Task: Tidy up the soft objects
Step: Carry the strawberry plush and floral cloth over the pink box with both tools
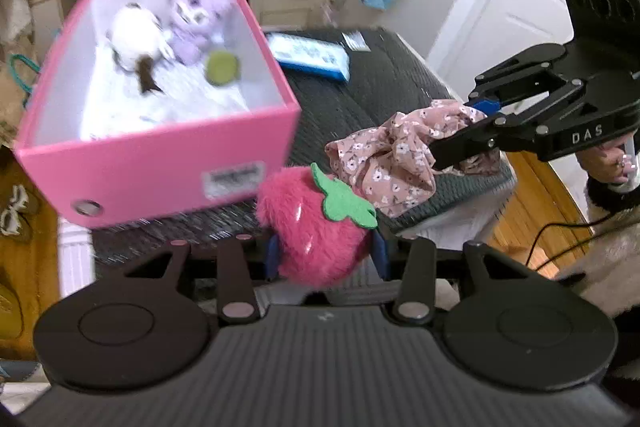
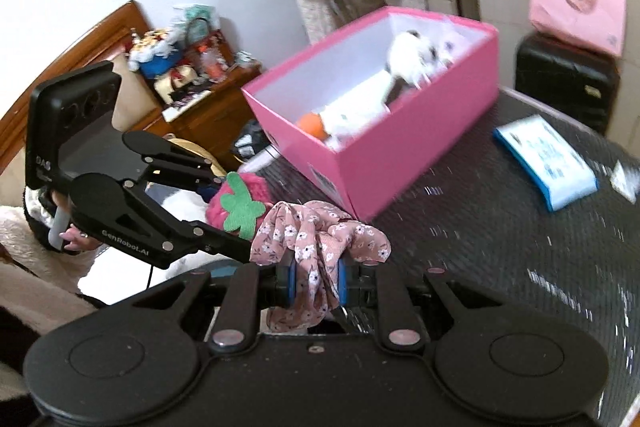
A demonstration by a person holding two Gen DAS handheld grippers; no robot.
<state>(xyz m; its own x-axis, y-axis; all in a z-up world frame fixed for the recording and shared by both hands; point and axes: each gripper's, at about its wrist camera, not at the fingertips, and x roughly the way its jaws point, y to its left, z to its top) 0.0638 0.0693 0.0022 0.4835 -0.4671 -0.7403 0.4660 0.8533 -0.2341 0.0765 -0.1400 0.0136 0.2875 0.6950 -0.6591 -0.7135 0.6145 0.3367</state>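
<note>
Pink cardboard box [image 1: 160, 163] is the landmark, open top, sitting on the dark woven bench [image 1: 384, 75]. Inside the box: white plush [image 1: 134, 39], purple plush [image 1: 192, 23], green round thing [image 1: 221, 67]; the right wrist view also shows an orange item [image 2: 312, 125] at the box's near end. All of it blurred.

Left tongs [image 1: 326, 255] are closed on a fuzzy pink strawberry plush [image 1: 316, 227] with a green felt leaf, blue pads pressed into both its sides, held just in front of the box's near right corner. In the right wrist view the same strawberry [image 2: 240, 203] sits at the tips of the left tongs [image 2: 224, 191], close to the box's near corner.

Right tongs [image 2: 314, 285] are clamped on a pink floral scrunchie [image 2: 320, 243], fabric bunched between the blue pads. From the left wrist view the scrunchie [image 1: 400, 155] hangs right of the box, above the bench, next to the strawberry; can't tell if they touch.

Blue-and-white packet [image 1: 310, 55] lies on the bench behind the box. Pink tote bag [image 2: 576, 3] beyond the box, on a black suitcase [image 2: 568, 83].
</note>
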